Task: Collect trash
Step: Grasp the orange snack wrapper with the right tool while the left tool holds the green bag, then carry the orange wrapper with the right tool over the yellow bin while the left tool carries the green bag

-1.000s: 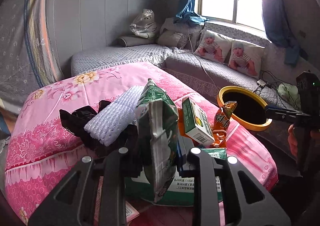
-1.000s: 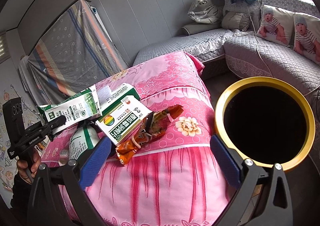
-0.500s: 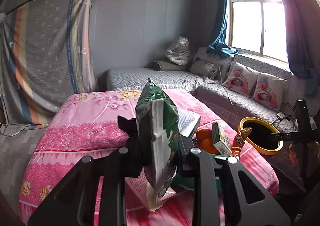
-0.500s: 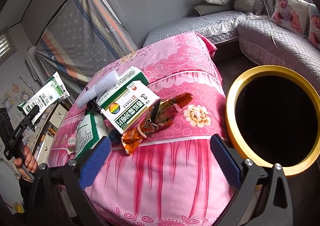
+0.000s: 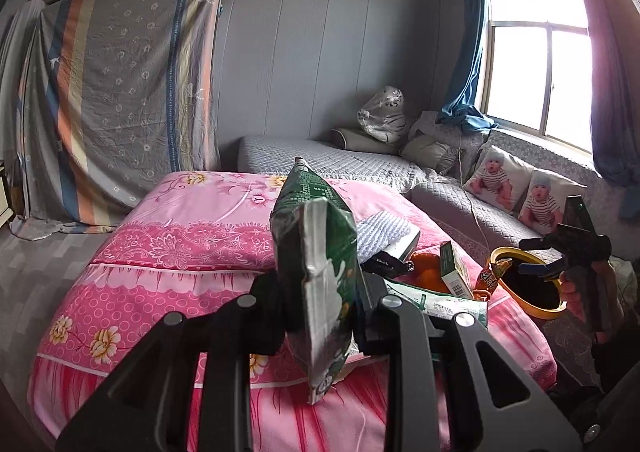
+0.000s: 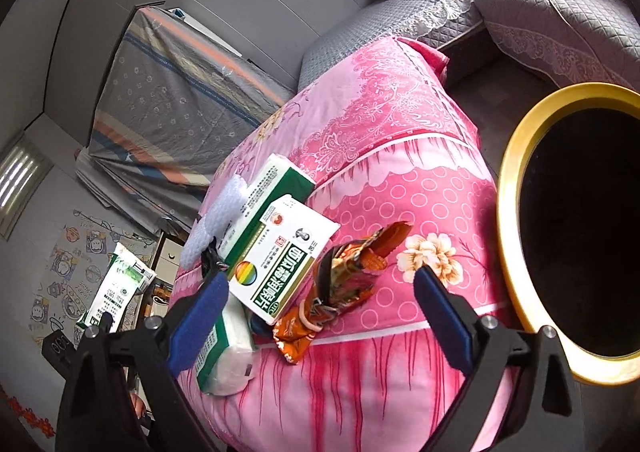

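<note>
My left gripper (image 5: 320,304) is shut on a green and white milk carton (image 5: 316,272), held up well clear of the pink bed; the carton also shows at the far left of the right wrist view (image 6: 116,292). My right gripper (image 6: 320,308) is open and empty, hovering over the bed's edge above an orange snack wrapper (image 6: 344,280). Beside the wrapper lie a white and green medicine box (image 6: 280,256), a second green box (image 6: 260,195), a white foam net (image 6: 216,219) and a green and white pouch (image 6: 220,356). The yellow-rimmed trash bin (image 6: 508,187) stands to the right.
The pink floral bed (image 5: 192,219) fills the middle of the room. A grey quilted sofa (image 5: 360,163) with baby-print cushions (image 5: 496,175) runs along the far wall under the window. A striped sheet (image 5: 120,91) hangs at the left. The right gripper shows at the right of the left wrist view (image 5: 576,248).
My left gripper has pulled up and back from the trash pile with the carton. My right gripper has tilted and moved in over the snack wrapper and boxes.
</note>
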